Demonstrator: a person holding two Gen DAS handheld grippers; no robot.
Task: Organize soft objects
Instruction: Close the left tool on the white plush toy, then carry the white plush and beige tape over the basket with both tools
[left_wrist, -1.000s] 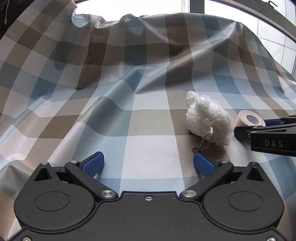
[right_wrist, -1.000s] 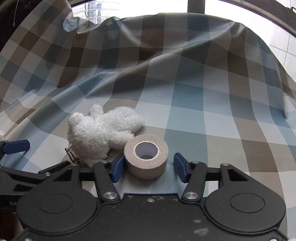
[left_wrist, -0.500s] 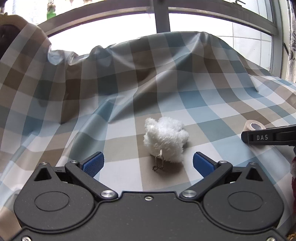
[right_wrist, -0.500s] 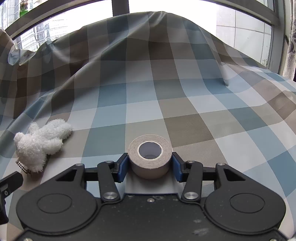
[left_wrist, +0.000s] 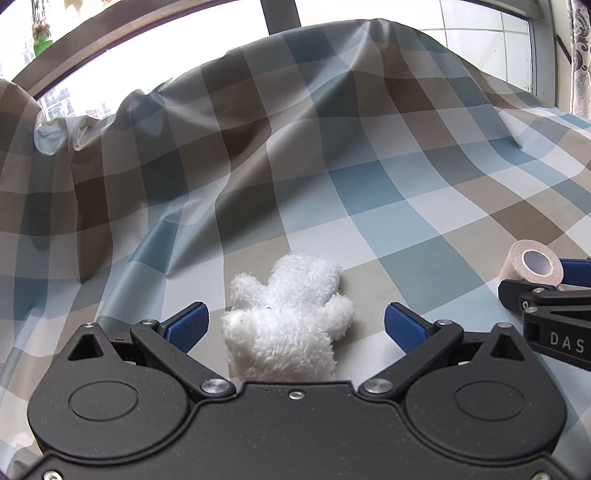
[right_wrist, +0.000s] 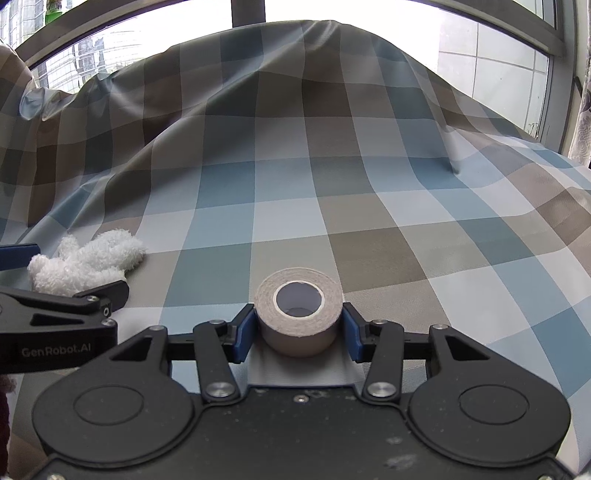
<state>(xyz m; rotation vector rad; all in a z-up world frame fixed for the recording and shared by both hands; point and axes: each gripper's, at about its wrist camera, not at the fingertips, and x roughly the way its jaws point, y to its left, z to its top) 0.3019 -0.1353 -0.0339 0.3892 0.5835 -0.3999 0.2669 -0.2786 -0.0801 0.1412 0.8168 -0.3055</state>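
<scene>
A white fluffy plush toy (left_wrist: 288, 321) lies on the checked cloth (left_wrist: 369, 192), between the blue pads of my left gripper (left_wrist: 295, 326), which is open around it without touching. It also shows at the left in the right wrist view (right_wrist: 85, 262). My right gripper (right_wrist: 298, 332) is shut on a beige tape roll (right_wrist: 298, 314), its blue pads pressed on both sides, low over the cloth. The roll also shows at the right edge of the left wrist view (left_wrist: 533, 267).
The blue, brown and white checked cloth (right_wrist: 369, 221) covers the whole surface and rises in folds at the back. Windows (right_wrist: 147, 33) run behind it. The left gripper's finger (right_wrist: 74, 302) reaches into the right wrist view.
My left gripper moved forward so the plush now sits between its open fingers. My right gripper shut on the tape roll and has moved to the right of the plush.
</scene>
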